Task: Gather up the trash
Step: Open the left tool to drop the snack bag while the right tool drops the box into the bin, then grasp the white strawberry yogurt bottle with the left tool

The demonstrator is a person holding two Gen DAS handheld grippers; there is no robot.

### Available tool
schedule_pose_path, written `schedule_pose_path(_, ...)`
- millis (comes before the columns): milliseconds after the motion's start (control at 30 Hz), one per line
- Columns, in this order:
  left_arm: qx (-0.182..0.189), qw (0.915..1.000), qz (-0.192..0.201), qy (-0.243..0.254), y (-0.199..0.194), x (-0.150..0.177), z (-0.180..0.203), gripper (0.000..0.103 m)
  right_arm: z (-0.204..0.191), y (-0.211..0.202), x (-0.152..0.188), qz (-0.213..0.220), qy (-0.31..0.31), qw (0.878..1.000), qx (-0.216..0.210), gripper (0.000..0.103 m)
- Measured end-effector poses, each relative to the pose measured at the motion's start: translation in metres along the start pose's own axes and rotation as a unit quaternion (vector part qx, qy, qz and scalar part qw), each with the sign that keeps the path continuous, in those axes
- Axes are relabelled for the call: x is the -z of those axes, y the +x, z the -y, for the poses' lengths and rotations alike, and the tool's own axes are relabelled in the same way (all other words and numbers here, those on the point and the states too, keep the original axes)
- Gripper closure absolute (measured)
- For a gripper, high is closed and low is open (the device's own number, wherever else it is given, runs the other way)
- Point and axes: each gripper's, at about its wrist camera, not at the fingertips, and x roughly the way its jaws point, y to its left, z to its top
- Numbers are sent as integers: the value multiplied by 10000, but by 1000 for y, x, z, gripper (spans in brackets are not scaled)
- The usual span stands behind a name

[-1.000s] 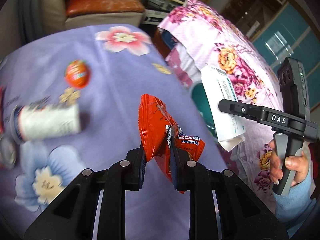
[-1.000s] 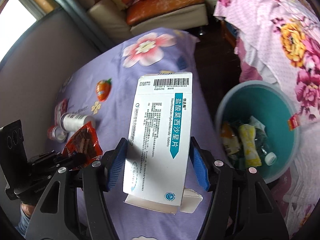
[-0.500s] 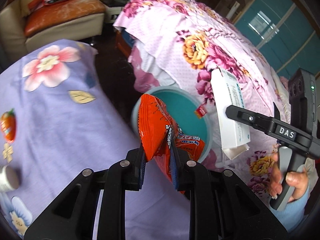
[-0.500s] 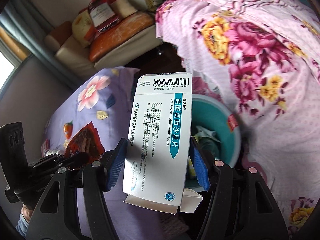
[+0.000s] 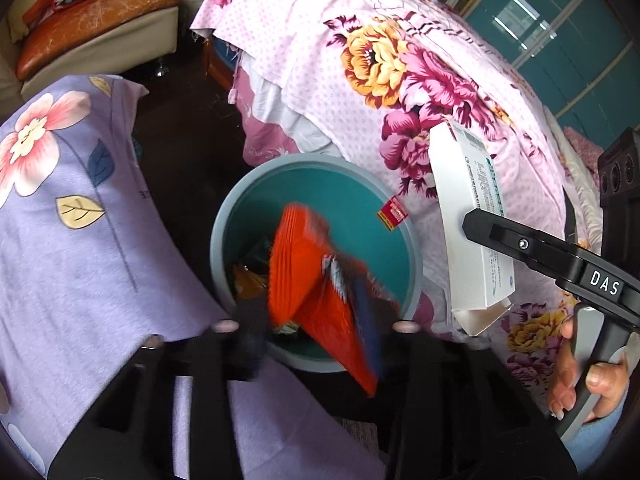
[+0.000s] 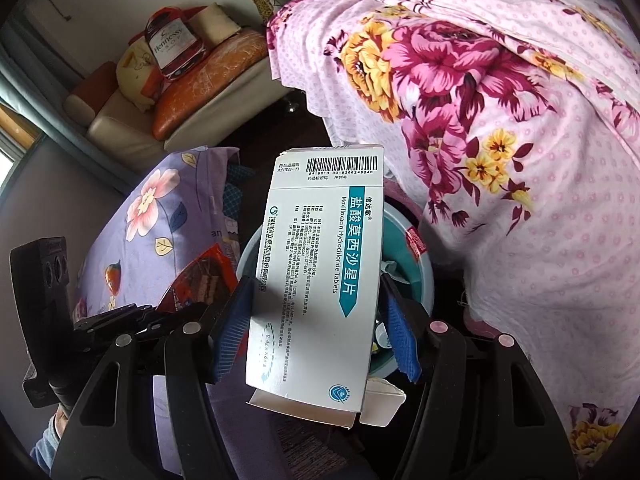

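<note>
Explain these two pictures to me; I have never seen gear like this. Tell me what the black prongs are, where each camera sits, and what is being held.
No robot here: a person holds a handheld two-finger gripper in each hand, with a fisheye camera on each looking along its fingers. In the left view, the left gripper is opening, and a red snack wrapper, blurred, hangs between its fingers over a teal trash bin that already holds rubbish. In the right view, the right gripper clamps a white medicine box. A purple flowered cloth and a pink floral bedspread flank the bin.

Orange snack wrapper [image 5: 316,280] blurred, tilted over teal bin [image 5: 224,224] — white medicine box [image 6: 320,280] upright, flap open.
</note>
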Motion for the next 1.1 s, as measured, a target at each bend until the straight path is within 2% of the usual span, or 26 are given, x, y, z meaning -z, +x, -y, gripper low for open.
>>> schedule_pose_path(33,-14,10000,16,0,1,0,1,32,1,1,1,-9,11,10000,10,43)
schedule_pose_path(100,-69,10000,46,-15,3,-1,1,20,2,3,0,-28,28,10000,31,43)
schedule_pose_path(133,-89,9999,50,-25,4,-1,0,18,2,4,0,-36,35,10000,38,43)
schedule_pose_path(433,-103,9991,-35,-402,-7,15,-27,15,-6,16,-1,-184,-37,9998,73,41)
schedule_pose_path(567,-97,9983,29,-570,-21,24,-40,15,-16,25,-1,-376,-90,9992,34,33)
schedule_pose_path(800,-187,9968,184,-756,-43,39,-59,14,-32,26,3,-406,-143,9990,134,27)
schedule_pose_path(1100,-302,9943,351,-964,-70,65,-81,14,-56,22,14,-503,-341,9979,232,26)
